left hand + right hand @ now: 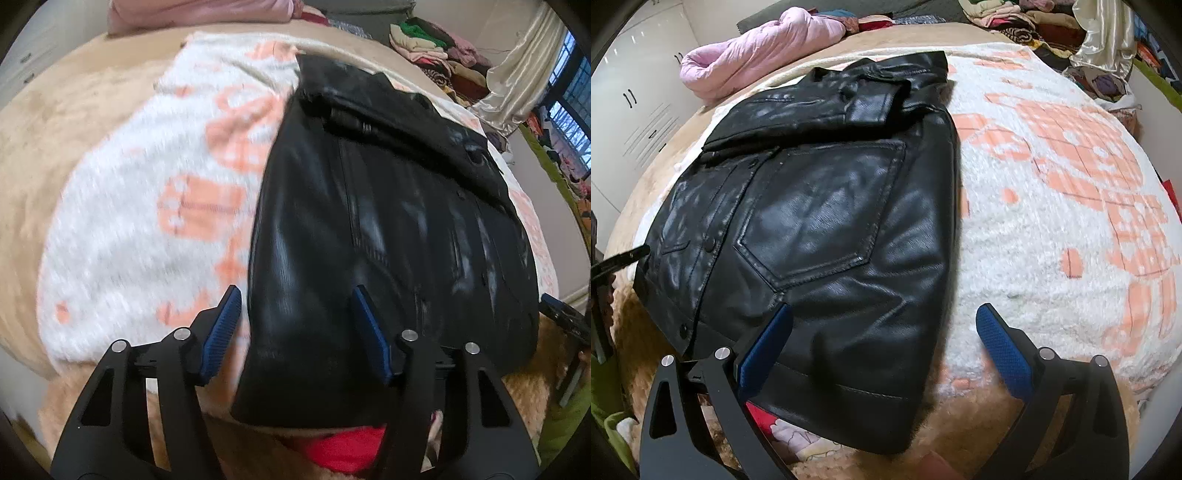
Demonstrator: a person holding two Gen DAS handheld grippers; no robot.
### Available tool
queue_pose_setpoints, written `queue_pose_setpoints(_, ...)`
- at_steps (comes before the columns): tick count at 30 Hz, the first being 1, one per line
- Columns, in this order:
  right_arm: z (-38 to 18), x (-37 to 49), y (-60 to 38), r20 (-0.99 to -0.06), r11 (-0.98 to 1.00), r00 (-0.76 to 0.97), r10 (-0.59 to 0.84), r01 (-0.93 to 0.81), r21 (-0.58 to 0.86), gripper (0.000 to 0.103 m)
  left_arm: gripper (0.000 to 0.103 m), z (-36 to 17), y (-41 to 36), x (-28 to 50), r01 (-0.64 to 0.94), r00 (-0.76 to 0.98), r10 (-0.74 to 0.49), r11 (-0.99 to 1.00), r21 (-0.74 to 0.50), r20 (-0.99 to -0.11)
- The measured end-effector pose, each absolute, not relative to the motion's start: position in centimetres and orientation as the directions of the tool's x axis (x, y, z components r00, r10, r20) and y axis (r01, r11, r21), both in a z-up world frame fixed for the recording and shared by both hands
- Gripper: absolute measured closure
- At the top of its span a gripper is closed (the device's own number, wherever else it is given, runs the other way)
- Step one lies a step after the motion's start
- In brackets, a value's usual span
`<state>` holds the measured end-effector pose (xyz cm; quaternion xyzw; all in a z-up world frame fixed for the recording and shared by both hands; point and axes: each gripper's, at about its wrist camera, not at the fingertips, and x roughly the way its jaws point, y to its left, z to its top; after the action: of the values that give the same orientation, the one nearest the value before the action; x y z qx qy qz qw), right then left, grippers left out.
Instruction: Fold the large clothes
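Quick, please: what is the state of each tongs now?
Left tongs: open, astride the jacket edge.
Right tongs: open, holding nothing.

The jacket (820,221) lies flat on a blanket (1052,229) spread over the bed (55,155), its hem hanging over the near edge. A rolled quilt (757,59) lies behind it; piled clothes (436,51) sit beyond the bed's far corner.

A wide bed (798,40) with a tan plush cover filled the room. White cupboard doors (639,110) stood along its left side. Beyond its far right corner hung a shiny cream curtain (517,70) beside a barred window (570,110) showing daylight, with heaped clothes (432,48) nearby.
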<state>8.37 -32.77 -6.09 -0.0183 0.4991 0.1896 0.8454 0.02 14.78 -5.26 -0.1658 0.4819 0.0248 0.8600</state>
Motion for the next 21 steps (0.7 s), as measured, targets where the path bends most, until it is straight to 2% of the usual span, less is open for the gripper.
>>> queue_pose_setpoints(7, -7.4, 8.3, -32.6, -0.883, 0.917, 0.356, 0.307, -0.358, 0.174, 0.004, 0.051, -6.6, 14.7, -0.4, -0.212, 0.518, -0.164, 0.926, -0.312, -0.840)
queue_pose_setpoints(10, -8.1, 8.3, -32.3, -0.899, 0.907, 0.310, 0.310, -0.379, 0.182, 0.004, 0.065, -6.7, 15.1, -0.6, -0.225, 0.518, -0.161, 0.922, -0.316, -0.840)
queue_pose_setpoints(12, -8.5, 8.2, -32.2, -0.905, 0.902, 0.293, 0.308, -0.392, 0.180, 0.004, 0.082, -6.4, 15.2, -0.9, -0.225, 0.524, -0.157, 0.923, -0.314, -0.837)
queue_pose_setpoints(13, -8.5, 8.0, -32.2, -0.904, 0.897, 0.287, 0.318, -0.399, 0.189, 0.005, 0.084, -6.2, 15.2, -1.2, -0.218, 0.530, -0.156, 0.925, -0.312, -0.834)
queue_pose_setpoints(14, -8.5, 7.9, -32.1, -0.899, 0.888, 0.279, 0.336, -0.411, 0.204, 0.021, 0.089, -5.9, 15.0, -1.3, -0.211, 0.537, -0.153, 0.928, -0.308, -0.830)
queue_pose_setpoints(16, -8.2, 7.3, -32.1, -0.888, 0.871, 0.282, 0.363, -0.442, 0.215, 0.033, 0.093, -5.3, 14.6, -1.7, -0.190, 0.552, -0.141, 0.939, -0.288, -0.822)
queue_pose_setpoints(19, -7.6, 6.7, -32.5, -0.875, 0.863, 0.309, 0.373, -0.463, 0.204, 0.063, 0.096, -4.7, 14.4, -2.2, -0.180, 0.570, -0.147, 0.938, -0.297, -0.809)
queue_pose_setpoints(20, -7.3, 6.6, -33.0, -0.868, 0.865, 0.322, 0.378, -0.457, 0.207, 0.079, 0.096, -4.5, 14.4, -2.2, -0.179, 0.572, -0.151, 0.936, -0.302, -0.806)
queue_pose_setpoints(21, -7.0, 6.6, -33.6, -0.858, 0.866, 0.332, 0.392, -0.448, 0.222, 0.086, 0.096, -4.3, 14.5, -2.2, -0.177, 0.574, -0.156, 0.935, -0.308, -0.804)
